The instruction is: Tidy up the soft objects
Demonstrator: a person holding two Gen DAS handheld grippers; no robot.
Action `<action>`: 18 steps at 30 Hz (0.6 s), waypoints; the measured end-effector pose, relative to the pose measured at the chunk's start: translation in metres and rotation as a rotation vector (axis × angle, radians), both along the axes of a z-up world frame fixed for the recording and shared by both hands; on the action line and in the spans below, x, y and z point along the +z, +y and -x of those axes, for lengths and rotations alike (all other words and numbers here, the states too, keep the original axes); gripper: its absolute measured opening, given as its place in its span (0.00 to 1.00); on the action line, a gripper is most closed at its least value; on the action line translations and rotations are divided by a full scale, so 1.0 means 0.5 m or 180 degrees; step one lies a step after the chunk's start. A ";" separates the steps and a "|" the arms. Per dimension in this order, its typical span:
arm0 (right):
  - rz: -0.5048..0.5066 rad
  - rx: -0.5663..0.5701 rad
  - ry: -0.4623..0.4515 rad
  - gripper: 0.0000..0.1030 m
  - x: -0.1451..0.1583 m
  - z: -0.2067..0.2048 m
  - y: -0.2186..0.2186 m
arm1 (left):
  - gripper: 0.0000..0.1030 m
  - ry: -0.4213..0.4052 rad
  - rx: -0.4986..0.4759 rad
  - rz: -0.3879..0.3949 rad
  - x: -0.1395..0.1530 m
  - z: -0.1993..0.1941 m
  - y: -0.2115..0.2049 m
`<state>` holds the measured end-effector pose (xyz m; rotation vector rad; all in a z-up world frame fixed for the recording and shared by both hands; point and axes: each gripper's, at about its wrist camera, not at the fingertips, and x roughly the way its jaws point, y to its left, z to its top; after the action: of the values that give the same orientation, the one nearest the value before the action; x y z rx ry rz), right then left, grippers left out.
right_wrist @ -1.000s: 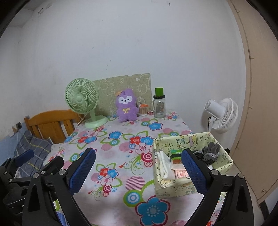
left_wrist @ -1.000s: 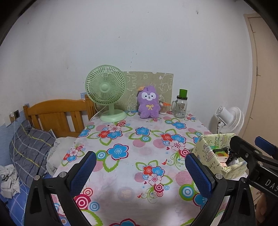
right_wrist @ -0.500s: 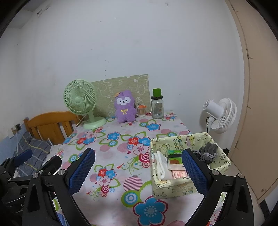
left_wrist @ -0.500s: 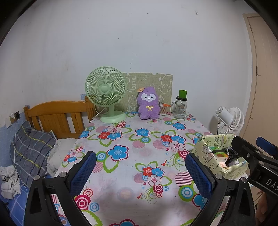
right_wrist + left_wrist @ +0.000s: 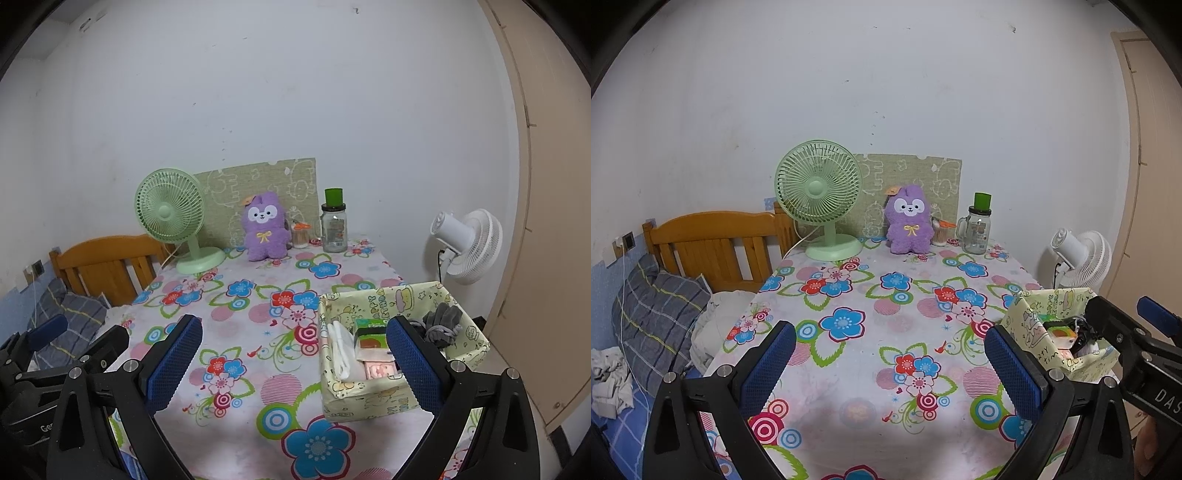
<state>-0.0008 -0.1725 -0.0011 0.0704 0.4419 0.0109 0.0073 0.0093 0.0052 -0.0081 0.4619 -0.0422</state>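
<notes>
A purple plush toy [image 5: 908, 220] [image 5: 265, 232] sits upright at the far edge of the flowered tablecloth [image 5: 886, 325] [image 5: 251, 314]. A pale yellow fabric box [image 5: 400, 391] [image 5: 1030, 321] stands at the table's near right and holds white cloth [image 5: 341, 350], grey gloves [image 5: 443, 323] and small packets. My left gripper [image 5: 890, 363] is open and empty above the near table edge. My right gripper [image 5: 295, 358] is open and empty, its right finger in front of the box. Each gripper shows at the edge of the other's view.
A green desk fan [image 5: 822, 206], a patterned board [image 5: 916, 177], a glass jar with a green lid [image 5: 979, 229] and a small cup [image 5: 940, 232] stand along the far edge. A white fan [image 5: 469, 245] is at the right; a wooden bed [image 5: 709, 247] with a plaid pillow at the left.
Both grippers have drawn back a little from the table, so the toy and fan look slightly farther. Both stay open and empty.
</notes>
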 end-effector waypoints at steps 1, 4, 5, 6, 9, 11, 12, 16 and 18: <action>0.0002 0.0003 0.0002 0.98 0.000 0.000 0.001 | 1.00 -0.0001 0.0000 -0.0002 0.000 0.000 0.000; 0.0010 0.0004 0.0006 0.98 -0.001 -0.001 0.002 | 1.00 -0.0003 -0.0006 0.0001 0.001 0.000 0.001; 0.0009 0.0004 0.0008 0.98 -0.001 -0.001 0.003 | 1.00 -0.0003 -0.0007 -0.0001 0.000 0.000 0.001; 0.0009 0.0004 0.0008 0.98 -0.001 -0.001 0.003 | 1.00 -0.0003 -0.0003 -0.0002 -0.001 0.000 0.001; 0.0008 0.0006 0.0009 0.98 -0.002 -0.001 0.003 | 1.00 -0.0004 -0.0002 -0.0001 -0.001 0.000 0.001; 0.0010 0.0009 0.0010 0.98 -0.002 -0.001 0.004 | 1.00 -0.0004 -0.0002 -0.0003 0.000 0.000 0.001; 0.0013 0.0009 0.0008 0.98 -0.002 0.000 0.005 | 1.00 -0.0003 -0.0005 0.0000 -0.001 0.000 0.001; 0.0011 0.0006 0.0011 0.98 -0.002 0.000 0.006 | 1.00 -0.0004 -0.0006 -0.0001 -0.002 0.000 0.001; 0.0010 0.0006 0.0011 0.98 -0.002 -0.001 0.005 | 1.00 -0.0004 -0.0005 -0.0003 -0.002 0.000 0.001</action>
<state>-0.0004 -0.1698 -0.0021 0.0669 0.4454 0.0121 0.0073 0.0098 0.0041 -0.0069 0.4606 -0.0435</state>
